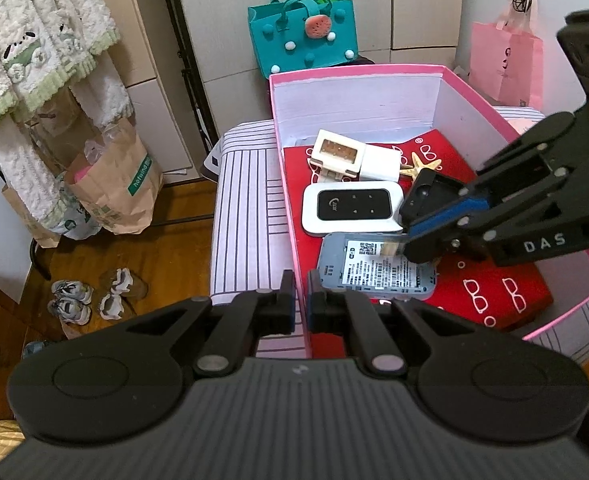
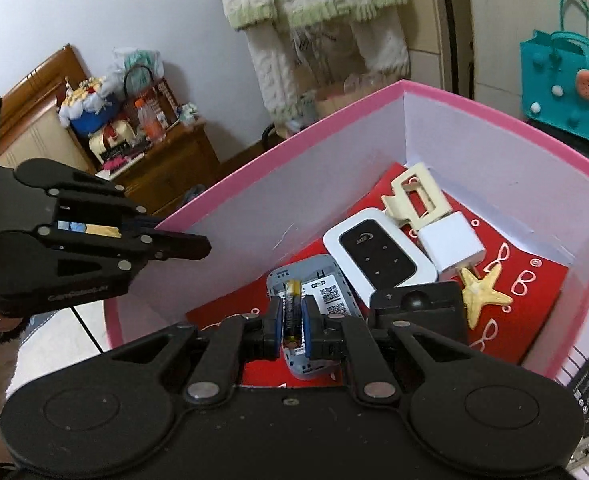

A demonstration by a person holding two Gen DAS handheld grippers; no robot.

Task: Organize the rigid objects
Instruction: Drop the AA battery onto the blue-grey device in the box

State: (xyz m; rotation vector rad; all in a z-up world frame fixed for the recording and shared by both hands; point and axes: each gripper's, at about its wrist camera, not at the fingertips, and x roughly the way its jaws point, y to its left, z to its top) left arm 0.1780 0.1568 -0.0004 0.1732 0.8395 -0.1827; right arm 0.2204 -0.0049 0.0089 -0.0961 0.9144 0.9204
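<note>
Your left tool (image 1: 301,304) is pinched onto the near wall of the pink box (image 1: 374,70); your right tool (image 2: 292,330) is clamped on a small battery (image 2: 291,320), hovering over the grey router (image 2: 314,292) lying face-down on the red card (image 2: 534,304); white router (image 2: 378,256), white charger (image 2: 452,250), cream clip (image 2: 414,196), starfish (image 2: 480,292) and black block (image 2: 426,304) sit inside too.

Box (image 2: 294,184) open on top — routers, charger crowd floor; red mat's near right bare.
</note>
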